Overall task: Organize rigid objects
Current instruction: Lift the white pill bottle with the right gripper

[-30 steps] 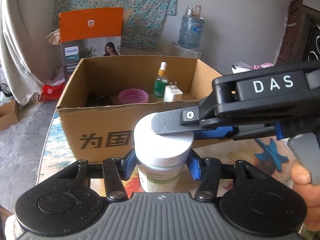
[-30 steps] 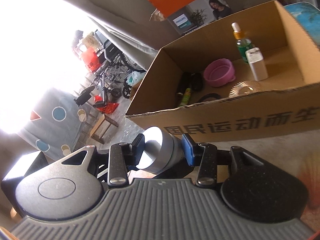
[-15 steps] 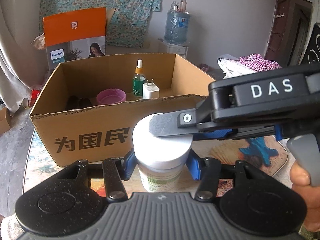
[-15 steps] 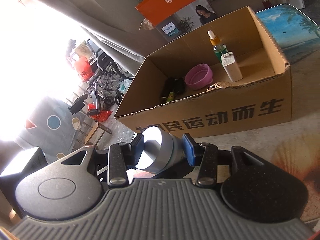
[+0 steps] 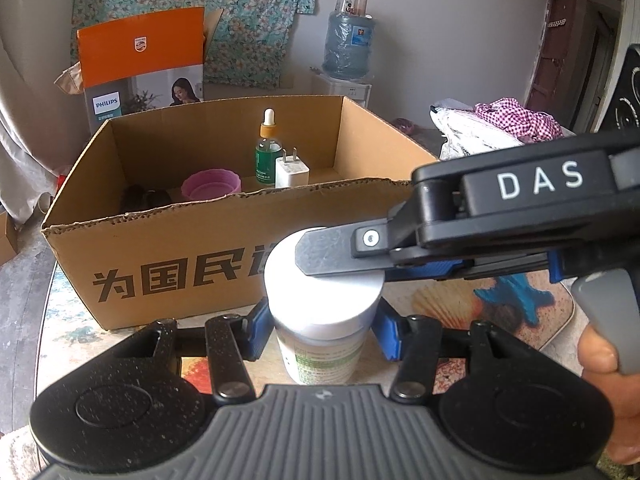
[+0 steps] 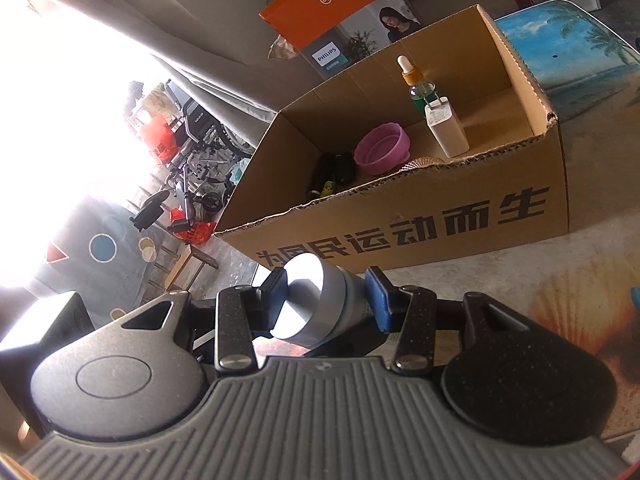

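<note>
**White-capped jar held by both tools, just short of the box**

Nearest the cameras, the left tool (image 5: 322, 330) has its blue pads closed on the body of a white-capped jar (image 5: 320, 304), which stands upright between them over the bench (image 5: 460, 300). The right tool (image 6: 326, 300) reaches in from the side and clamps the same jar at its cap; in its own view the jar (image 6: 312, 300) lies sideways between the pads. So both tools are gripping the jar, neither is empty.

Just beyond stands the open cardboard box (image 5: 168, 280), its printed front wall near the jar. The jar is outside it, on the near side of that wall.

Inside the box sit a pink bowl (image 5: 211, 185), a green dropper bottle (image 5: 267, 152), a white charger plug (image 5: 292, 170) and some dark items at the left that are too dim to name. A blue toy plane (image 5: 516, 296) lies on the bench to the right.

By my reading, several things are packed already; the jar needs lifting over the wall and setting down, and the plane may follow.
</note>
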Available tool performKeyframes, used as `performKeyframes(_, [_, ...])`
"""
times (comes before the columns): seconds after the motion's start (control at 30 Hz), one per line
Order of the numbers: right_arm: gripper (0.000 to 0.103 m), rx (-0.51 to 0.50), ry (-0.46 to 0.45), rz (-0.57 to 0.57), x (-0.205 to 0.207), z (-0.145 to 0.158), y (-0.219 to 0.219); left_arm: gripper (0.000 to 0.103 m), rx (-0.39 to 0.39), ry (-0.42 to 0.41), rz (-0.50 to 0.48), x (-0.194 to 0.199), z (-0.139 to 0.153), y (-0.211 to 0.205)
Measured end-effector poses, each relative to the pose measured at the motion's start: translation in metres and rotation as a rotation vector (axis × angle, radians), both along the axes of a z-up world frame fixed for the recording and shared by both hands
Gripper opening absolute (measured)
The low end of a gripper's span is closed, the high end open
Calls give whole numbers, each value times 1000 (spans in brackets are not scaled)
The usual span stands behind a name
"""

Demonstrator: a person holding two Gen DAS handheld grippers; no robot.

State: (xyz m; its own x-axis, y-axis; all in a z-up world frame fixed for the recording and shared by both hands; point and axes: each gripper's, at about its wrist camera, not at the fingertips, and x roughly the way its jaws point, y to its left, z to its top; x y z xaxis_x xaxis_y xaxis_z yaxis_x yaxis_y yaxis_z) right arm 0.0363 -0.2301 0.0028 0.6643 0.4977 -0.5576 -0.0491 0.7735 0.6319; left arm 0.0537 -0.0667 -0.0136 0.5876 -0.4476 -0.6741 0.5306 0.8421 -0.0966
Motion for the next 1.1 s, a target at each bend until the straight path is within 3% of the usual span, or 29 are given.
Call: performKeyframes(1.1, [46, -4, 8, -11, -2, -3, -7, 54, 0, 21, -11, 2, -3, -9])
